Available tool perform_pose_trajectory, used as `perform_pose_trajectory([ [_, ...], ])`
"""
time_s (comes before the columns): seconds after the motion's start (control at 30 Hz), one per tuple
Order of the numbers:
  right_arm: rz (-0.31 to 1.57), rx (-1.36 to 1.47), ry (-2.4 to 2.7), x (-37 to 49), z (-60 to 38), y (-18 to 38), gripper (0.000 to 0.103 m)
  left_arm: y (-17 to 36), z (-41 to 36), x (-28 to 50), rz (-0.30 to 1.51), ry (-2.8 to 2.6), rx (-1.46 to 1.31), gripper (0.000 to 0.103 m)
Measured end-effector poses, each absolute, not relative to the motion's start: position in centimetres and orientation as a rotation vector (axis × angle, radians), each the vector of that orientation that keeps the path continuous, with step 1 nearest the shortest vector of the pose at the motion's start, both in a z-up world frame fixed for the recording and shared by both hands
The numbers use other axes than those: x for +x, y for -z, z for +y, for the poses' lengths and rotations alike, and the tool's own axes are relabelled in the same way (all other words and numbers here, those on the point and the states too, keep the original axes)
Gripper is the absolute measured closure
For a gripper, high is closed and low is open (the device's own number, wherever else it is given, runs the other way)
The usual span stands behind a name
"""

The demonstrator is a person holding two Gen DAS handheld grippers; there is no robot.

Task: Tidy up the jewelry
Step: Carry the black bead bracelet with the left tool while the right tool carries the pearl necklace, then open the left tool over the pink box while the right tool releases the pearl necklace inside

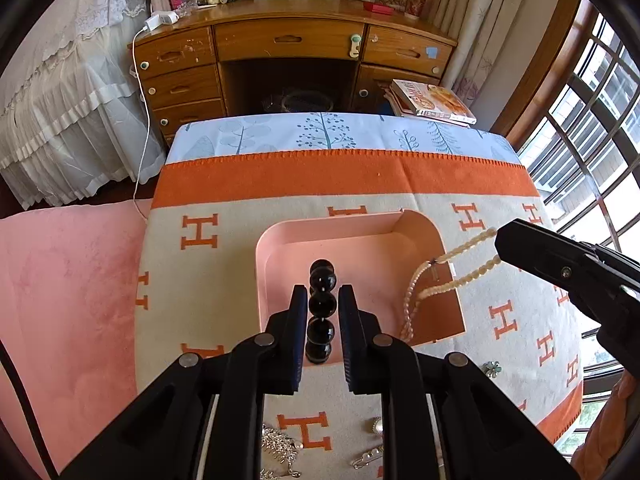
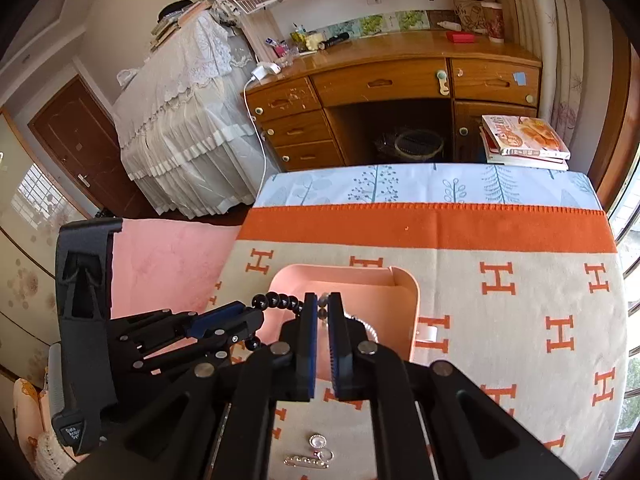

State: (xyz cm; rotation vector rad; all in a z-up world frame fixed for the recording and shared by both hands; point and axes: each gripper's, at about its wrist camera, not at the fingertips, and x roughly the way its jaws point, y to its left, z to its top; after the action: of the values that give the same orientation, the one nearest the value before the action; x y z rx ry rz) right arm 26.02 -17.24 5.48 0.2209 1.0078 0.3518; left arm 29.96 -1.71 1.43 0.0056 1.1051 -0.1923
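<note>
A string of black beads (image 1: 322, 276) stands between the pads of my left gripper (image 1: 323, 290), which is shut on it above the near part of the pink tray (image 1: 264, 256). From the right wrist view the black beads (image 2: 280, 301) stick out of the left gripper (image 2: 256, 312) and curve over the tray (image 2: 414, 300). My right gripper (image 2: 323, 300) is shut on a cream bead necklace (image 1: 436, 290). The necklace hangs from the right gripper (image 1: 498, 242) across the tray's right rim, one loop dangling inside.
The tray sits on an orange-and-beige blanket (image 1: 240, 240) with H marks. Loose pieces lie near the front edge: a silver brooch (image 1: 280, 446), a pearl piece (image 1: 376, 426), a pin (image 2: 308, 460), a flower piece (image 1: 491, 369). Behind stand a wooden desk (image 1: 292, 40) and books (image 1: 432, 102).
</note>
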Motion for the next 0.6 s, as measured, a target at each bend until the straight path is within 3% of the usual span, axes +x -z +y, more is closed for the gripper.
perform_pose_trajectory([
  [0.03,1.024,0.229,-0.347,26.2,-17.4,-5.0,0.097,-1.2,-1.8,29.9,1.103,0.194,0.013,0.080],
  [0.07,1.037,0.233,-0.345,26.3,-17.5,-4.6,0.097,-1.1,-1.9,29.8,1.099,0.198,0.017,0.065],
  [0.1,1.046,0.234,-0.342,26.3,-17.6,-4.3,0.097,-1.2,-2.0,29.6,1.092,0.196,0.021,0.042],
  [0.17,1.051,0.228,-0.329,26.3,-17.6,-3.9,0.097,-1.6,-2.0,29.3,1.059,0.176,0.037,0.018],
  [0.6,1.037,0.199,-0.336,23.3,-18.1,-4.2,0.096,-4.2,-3.0,25.0,0.928,0.179,0.140,0.018],
])
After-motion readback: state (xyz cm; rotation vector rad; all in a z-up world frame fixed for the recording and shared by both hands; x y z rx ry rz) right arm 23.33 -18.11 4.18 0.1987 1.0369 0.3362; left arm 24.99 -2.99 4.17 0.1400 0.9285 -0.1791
